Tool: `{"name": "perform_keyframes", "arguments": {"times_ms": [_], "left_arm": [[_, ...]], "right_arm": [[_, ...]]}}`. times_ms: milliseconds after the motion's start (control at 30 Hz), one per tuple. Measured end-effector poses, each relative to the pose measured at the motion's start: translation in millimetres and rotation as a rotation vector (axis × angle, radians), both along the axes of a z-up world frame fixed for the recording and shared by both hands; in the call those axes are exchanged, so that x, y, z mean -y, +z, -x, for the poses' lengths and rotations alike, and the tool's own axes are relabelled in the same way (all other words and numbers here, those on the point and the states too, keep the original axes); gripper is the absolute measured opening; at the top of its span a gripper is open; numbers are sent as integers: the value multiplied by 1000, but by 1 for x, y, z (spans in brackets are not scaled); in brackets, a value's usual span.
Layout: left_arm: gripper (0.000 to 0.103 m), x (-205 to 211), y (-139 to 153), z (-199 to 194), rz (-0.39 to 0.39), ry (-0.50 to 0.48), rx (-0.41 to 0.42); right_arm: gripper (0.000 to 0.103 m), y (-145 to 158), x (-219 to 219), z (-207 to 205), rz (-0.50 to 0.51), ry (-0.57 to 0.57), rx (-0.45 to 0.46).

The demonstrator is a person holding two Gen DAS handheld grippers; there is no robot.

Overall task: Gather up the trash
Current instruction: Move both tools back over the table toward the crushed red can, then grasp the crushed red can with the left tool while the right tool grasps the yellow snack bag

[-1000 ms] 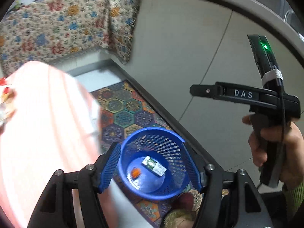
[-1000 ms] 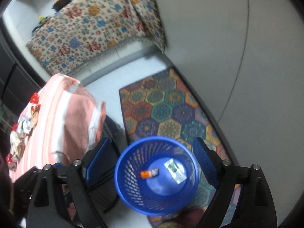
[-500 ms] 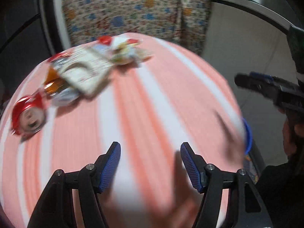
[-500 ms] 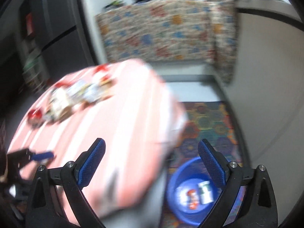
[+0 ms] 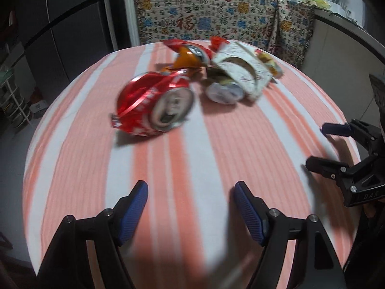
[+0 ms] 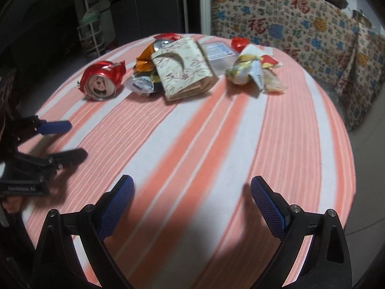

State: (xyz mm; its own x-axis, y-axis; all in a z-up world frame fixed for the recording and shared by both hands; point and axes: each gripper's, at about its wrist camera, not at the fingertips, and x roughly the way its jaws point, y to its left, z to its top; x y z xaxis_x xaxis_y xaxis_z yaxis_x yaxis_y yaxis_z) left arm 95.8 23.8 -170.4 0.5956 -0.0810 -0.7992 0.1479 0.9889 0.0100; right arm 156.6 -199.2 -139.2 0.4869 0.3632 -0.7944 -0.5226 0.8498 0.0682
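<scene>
Change since earlier: both cameras have swung up from the blue perforated bin on the patterned rug to the tabletop; the bin is now out of both views.
Left gripper (image 5: 190,196): blue-padded jaws spread wide, nothing between them, hanging over bare cloth and aimed at the can, probably lining up the next pick.
Right gripper (image 6: 191,191): jaws equally wide and empty, low over the near edge of the table, well apart from the litter.
Crushed red drinks can (image 5: 155,104): lies on its side, top end facing the left camera, the nearest item to the left gripper; its print is too blurred to read.
Rest of the trash: a cream patterned paper carton (image 6: 184,68), an orange foil wrapper (image 6: 144,57), a clear plastic lid with a blue label (image 6: 220,53) and crumpled yellow-white snack wrappers (image 6: 252,71) bunched at the far side, seemingly dumped together for collecting.
Round table in an orange-and-white striped cloth (image 6: 216,144): carries all of it.
Writing: "DAS" on the right gripper's body in the left view; red "福" characters on the floral fabric cover (image 5: 216,12) behind.
Progress: judged partway, several pieces not yet picked.
</scene>
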Motion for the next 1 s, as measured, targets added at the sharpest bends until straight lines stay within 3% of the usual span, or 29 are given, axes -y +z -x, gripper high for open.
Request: {"name": "perform_keyframes", "arguments": {"times_ms": [133, 267, 467, 600, 833, 867, 933, 1000], "left_arm": [[88, -20, -2, -16, -5, -47, 1], [101, -30, -5, -37, -13, -157, -20], [101, -32, -4, -64, -32, -248, -16], [100, -31, 6, -69, -60, -279, 63], [99, -12, 7, -68, -78, -370, 95], [97, -12, 7, -68, -77, -376, 99], [83, -14, 9, -69, -61, -379, 105], [61, -19, 9, -73, -25, -362, 95]], "right_arm": [[102, -6, -9, -3, 32, 9, 2], [103, -6, -10, -7, 33, 9, 0], [103, -4, -9, -5, 31, 8, 5], [103, -4, -9, -5, 31, 8, 5], [103, -4, -9, -6, 29, 7, 4], [103, -4, -8, -6, 29, 7, 4], [103, -4, -8, -6, 28, 5, 4], [103, -4, -8, -7, 28, 3, 5]]}}
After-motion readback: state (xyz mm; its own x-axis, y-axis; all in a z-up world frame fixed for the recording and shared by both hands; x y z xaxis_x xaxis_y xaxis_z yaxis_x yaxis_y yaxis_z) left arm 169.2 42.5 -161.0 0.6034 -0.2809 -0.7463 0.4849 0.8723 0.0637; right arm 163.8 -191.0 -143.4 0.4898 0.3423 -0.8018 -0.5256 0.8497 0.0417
